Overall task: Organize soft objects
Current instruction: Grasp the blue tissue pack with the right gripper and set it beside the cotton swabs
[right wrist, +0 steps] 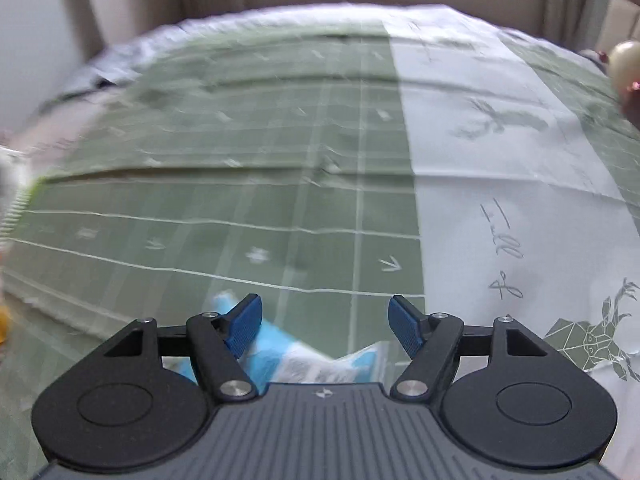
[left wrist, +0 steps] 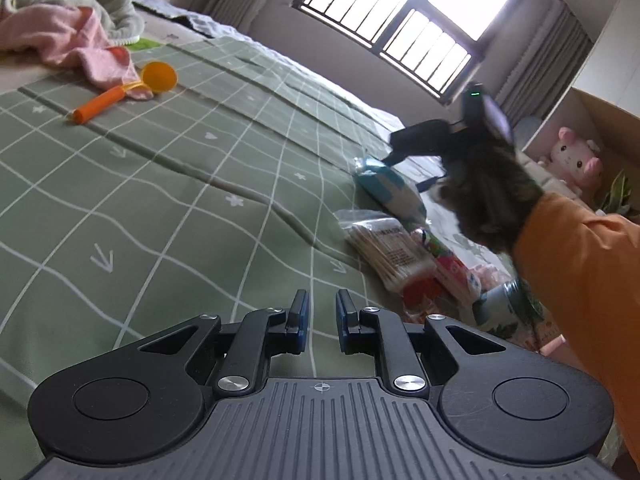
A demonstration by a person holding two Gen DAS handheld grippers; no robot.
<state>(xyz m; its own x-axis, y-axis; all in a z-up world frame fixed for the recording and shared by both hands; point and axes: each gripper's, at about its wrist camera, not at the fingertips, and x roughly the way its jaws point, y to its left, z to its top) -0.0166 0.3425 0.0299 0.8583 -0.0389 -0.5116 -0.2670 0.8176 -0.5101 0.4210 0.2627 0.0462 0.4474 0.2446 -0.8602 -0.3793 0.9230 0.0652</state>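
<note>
Left wrist view: the left tool (left wrist: 321,320) hovers over the bed (left wrist: 180,184), jaws narrowly parted and empty — one pink cloth (left wrist: 68,36), one grey-green cloth (left wrist: 114,8) and one orange scoop (left wrist: 128,90) lie far off. Right wrist view: the right tool (right wrist: 325,326), jaws wide apart, holds nothing — one blue-and-white packet (right wrist: 304,360) lies just below it.

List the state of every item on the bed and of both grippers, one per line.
Left gripper: fingers nearly together, holding nothing.
Right gripper: fingers wide apart, empty, above the blue-and-white soft packet.
Blue-and-white soft packet: lying flat on the bed.
Pink cloth: crumpled in a heap.
Grey-green cloth: bunched beside the pink cloth.
Orange plastic scoop: lying on its side.
Clear bag of cotton swabs: lying flat, looks sealed.
</note>
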